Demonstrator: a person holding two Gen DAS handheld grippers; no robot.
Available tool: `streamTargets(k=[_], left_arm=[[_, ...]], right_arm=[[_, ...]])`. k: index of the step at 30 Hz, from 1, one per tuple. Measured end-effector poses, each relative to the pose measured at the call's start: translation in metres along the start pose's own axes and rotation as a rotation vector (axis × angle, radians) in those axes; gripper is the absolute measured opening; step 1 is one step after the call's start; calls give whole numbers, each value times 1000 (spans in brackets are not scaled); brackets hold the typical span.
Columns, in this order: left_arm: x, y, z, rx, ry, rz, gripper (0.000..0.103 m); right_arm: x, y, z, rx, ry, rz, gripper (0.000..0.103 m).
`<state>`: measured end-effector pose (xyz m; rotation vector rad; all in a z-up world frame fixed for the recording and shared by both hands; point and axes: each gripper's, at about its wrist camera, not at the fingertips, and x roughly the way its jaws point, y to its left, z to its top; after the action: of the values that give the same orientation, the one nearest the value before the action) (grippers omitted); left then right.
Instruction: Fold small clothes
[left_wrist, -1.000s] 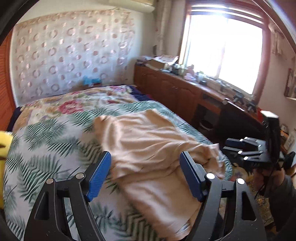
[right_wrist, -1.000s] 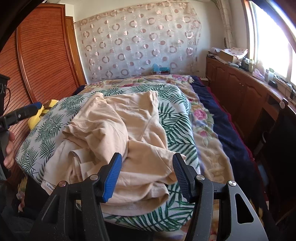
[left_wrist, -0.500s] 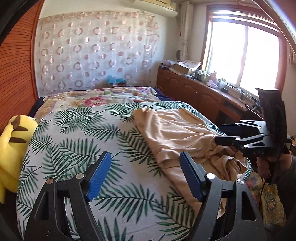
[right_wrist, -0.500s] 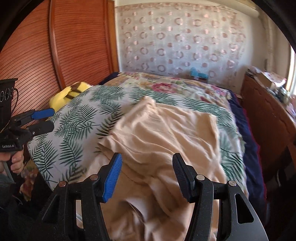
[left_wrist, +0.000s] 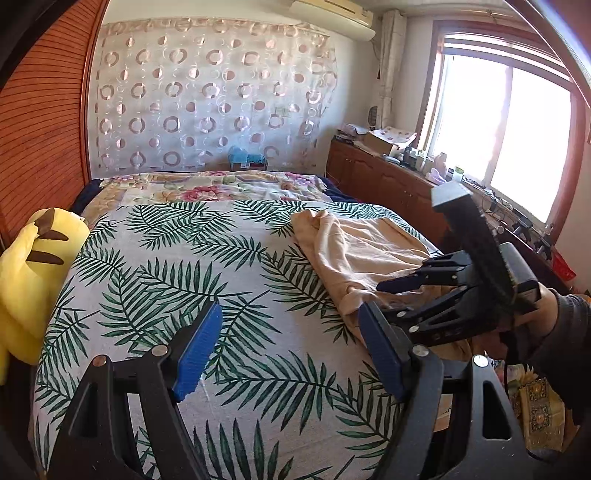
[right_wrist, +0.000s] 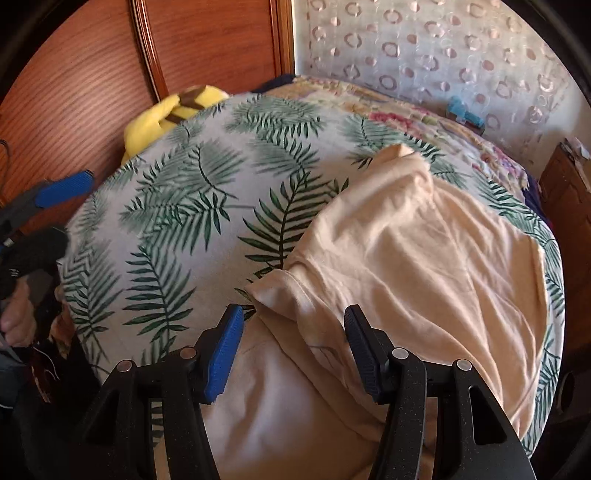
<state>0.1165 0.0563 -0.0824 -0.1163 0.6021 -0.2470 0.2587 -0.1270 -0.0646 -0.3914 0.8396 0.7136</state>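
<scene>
While your right gripper (right_wrist: 291, 347) has swung over the peach garment (right_wrist: 424, 258), now lower right of its frame, both claws stand open and empty; your left gripper (left_wrist: 291, 347) hovers over leaf-print bedspread (left_wrist: 184, 277).

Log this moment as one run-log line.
stage: approach | garment: beige shirt crumpled on bed | left gripper: open, empty | right gripper: open over shirt edge

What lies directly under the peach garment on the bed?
The peach garment lies on the palm-leaf bedspread, which shows all around its upper edges. The spread beneath it is covered, and its near end hangs over the bed's edge, hiding what is below.
</scene>
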Motion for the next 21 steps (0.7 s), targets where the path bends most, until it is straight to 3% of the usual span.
streamTargets(k=[4, 7, 10, 11, 12, 17, 21], left_arm=[[1, 4, -2, -12, 3, -6, 77], [3, 4, -3, -15, 8, -9, 77], [4, 3, -4, -8, 11, -10, 77], [4, 3, -5, -6, 12, -11, 77], [4, 3, -5, -7, 13, -13, 77], [9, 2, -8, -11, 27, -27, 77], [16, 0, -9, -7, 38, -41, 77]], right_arm=[[10, 9, 8, -16, 9, -4, 59], [18, 18, 9, -48, 26, -53, 59], [21, 21, 10, -61, 26, -92, 28], [19, 20, 10, -57, 14, -89, 11], [16, 19, 11, -45, 1, -72, 7], [-26, -3, 17, 18, -122, -67, 4], [-53, -39, 26, 51, -170, -137, 4]])
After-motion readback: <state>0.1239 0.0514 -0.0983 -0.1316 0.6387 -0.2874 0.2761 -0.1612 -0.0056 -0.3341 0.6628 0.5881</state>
